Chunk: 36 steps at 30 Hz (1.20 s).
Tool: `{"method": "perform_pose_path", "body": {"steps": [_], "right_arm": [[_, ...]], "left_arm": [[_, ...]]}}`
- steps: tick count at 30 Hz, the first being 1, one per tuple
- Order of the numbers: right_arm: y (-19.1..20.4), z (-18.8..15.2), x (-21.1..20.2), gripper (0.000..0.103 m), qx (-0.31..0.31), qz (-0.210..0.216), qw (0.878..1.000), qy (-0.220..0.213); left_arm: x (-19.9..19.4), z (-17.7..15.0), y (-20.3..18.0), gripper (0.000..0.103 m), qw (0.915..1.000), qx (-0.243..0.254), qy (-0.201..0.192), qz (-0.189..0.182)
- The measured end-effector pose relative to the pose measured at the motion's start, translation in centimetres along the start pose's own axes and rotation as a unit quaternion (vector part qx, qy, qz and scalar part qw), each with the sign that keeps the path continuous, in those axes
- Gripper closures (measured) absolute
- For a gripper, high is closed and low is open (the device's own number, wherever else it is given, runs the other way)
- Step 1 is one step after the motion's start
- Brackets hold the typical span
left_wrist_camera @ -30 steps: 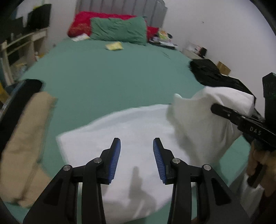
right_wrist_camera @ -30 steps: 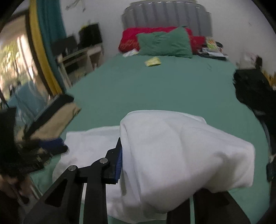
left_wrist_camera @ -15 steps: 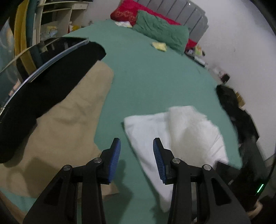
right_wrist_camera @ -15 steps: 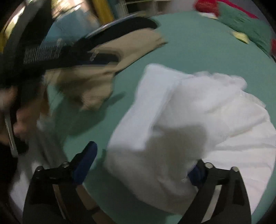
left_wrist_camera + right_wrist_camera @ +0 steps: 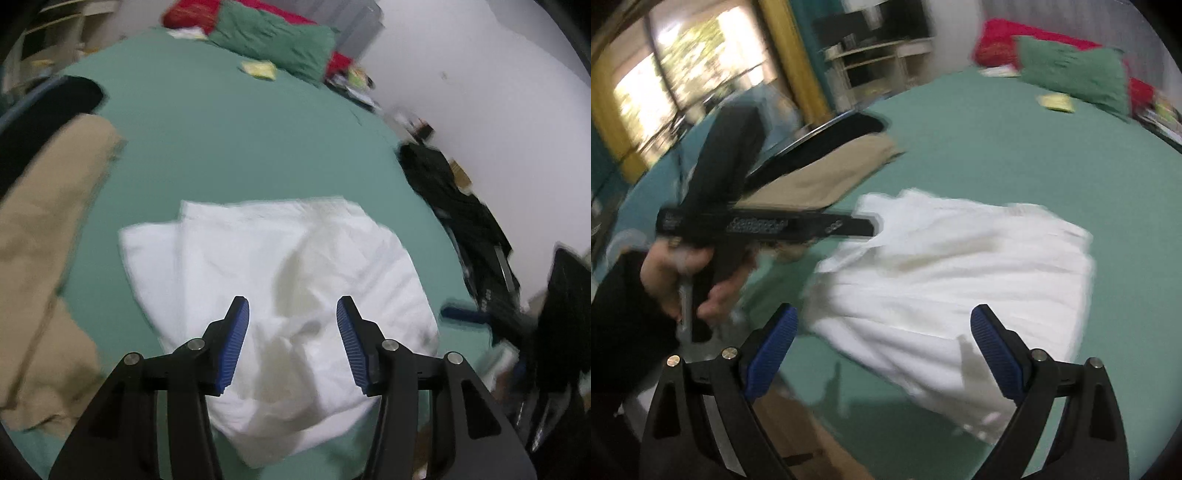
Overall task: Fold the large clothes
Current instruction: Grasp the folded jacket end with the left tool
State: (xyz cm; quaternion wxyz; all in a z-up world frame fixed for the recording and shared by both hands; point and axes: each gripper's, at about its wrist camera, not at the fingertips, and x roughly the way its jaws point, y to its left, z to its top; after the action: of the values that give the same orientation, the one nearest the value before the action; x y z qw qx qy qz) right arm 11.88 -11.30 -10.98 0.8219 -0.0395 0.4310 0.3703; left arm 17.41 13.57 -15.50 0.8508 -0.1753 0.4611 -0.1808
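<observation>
Folded white cloth garment (image 5: 280,280) lies flat on the green bedsheet (image 5: 236,147), directly ahead of and below the left gripper (image 5: 292,341). Left jaws part-open with a moderate gap, nothing between the blue ribbed pads (image 5: 234,343), hovering over the near edge of the fabric. Whether the pads touch the cloth: can't tell, blurred.

In the left wrist view, the garment's long axis runs from near-right of the tool to far-left; a layered folded edge shows at the far-left end, and the bulk bunches towards the near side.

Right gripper (image 5: 882,354) is spread wide, empty, above the garment's (image 5: 960,273) near edge; its right pad overlaps the white fabric in view, the left pad is over the sheet (image 5: 1015,147).

Tan cloth garment (image 5: 44,251) lies left of the left tool, apart from the white one. Black clothing pile (image 5: 454,199) sits to its right at the bed edge. Green pillow (image 5: 273,37) is far ahead.
</observation>
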Motion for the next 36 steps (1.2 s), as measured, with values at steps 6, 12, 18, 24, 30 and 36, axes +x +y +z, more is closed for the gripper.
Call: {"method": "perform_pose_path", "body": {"steps": [6, 12, 18, 24, 30, 36], "right_arm": [[-8.8, -2.9, -0.5, 0.009, 0.152, -0.088, 0.984, 0.006], [-12.6, -5.3, 1.4, 0.009, 0.252, 0.007, 0.967, -0.024], [-11.2, -5.6, 5.2, 0.038, 0.270, 0.096, 0.958, -0.012], [-9.5, -5.1, 4.9, 0.080, 0.246, 0.070, 0.967, -0.007], [-9.0, -4.3, 0.1, 0.081, 0.185, -0.019, 0.983, 0.010], [-11.5, -7.1, -3.3, 0.080, 0.193, -0.070, 0.978, 0.026]], "left_arm": [[4.5, -1.4, 0.6, 0.073, 0.9948, -0.001, 0.069, 0.075], [2.2, -2.1, 2.0, 0.093, 0.9916, -0.036, 0.028, 0.121], [2.0, -2.9, 2.3, 0.093, 0.9885, -0.045, 0.028, 0.142], [1.9, -3.5, 0.0, 0.093, 0.9911, -0.035, 0.014, 0.127], [2.1, -4.3, -4.2, 0.080, 0.9967, -0.005, 0.011, 0.081], [3.2, -5.0, -7.6, 0.068, 0.9974, 0.017, 0.012, 0.068]]}}
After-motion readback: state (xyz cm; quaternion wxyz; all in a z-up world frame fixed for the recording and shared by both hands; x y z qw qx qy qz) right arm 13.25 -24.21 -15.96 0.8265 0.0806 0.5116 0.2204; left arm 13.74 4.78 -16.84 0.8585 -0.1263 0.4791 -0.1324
